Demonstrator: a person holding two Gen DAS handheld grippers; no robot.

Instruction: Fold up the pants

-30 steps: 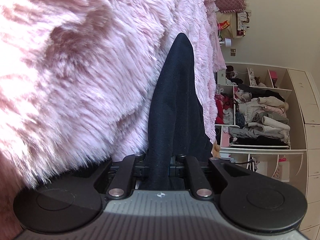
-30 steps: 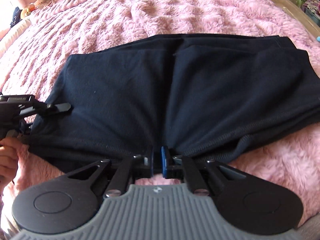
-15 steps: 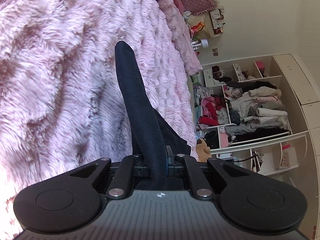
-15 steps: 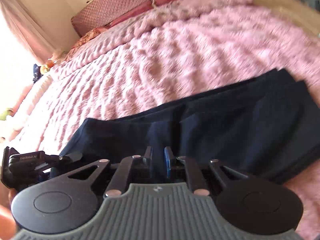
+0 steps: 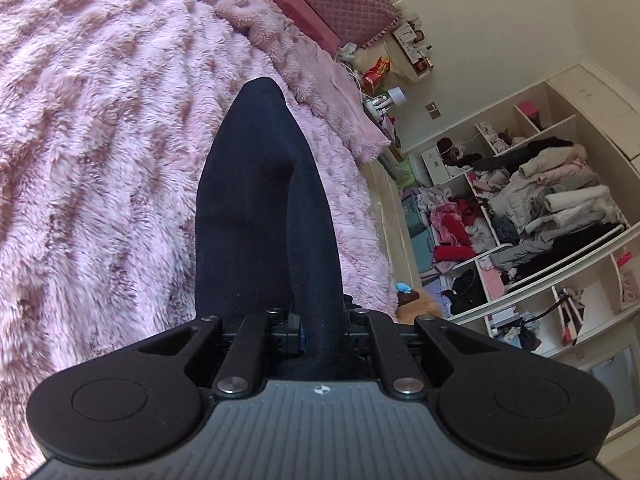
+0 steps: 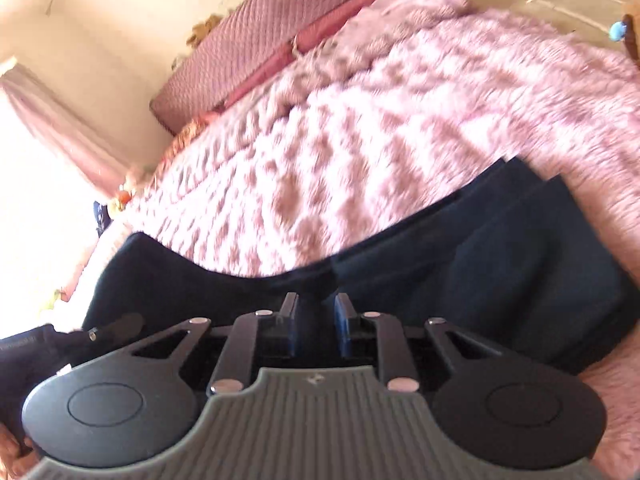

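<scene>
1. Both pairs of jaws pinch the navy pants (image 6: 500, 276): our left gripper (image 5: 320, 336) has a thick fold of the fabric running between its jaws, and our right gripper (image 6: 314, 324) has its jaws closed onto a bunched edge of the same garment.
2. From the left wrist view we see the pants (image 5: 260, 208) rising from the gripper as a tall, rounded ridge of cloth lifted above the pink fluffy blanket (image 5: 100, 160).
3. From the right wrist view, the part of the pants away from the right gripper lies flat on the blanket (image 6: 380, 140), layered, with its far edge straight against the pink pile.
4. Our left gripper (image 6: 80, 336) shows at the left edge of the pants in the right wrist view, holding that corner.
5. Beyond the pants, at the far end of the bed, a quilted mauve headboard cushion (image 6: 260, 40) leans on the cream wall.
6. Past the side of the bed stands an open wardrobe (image 5: 540, 208) stuffed with heaped clothes.
7. The right wrist view is blurred.
</scene>
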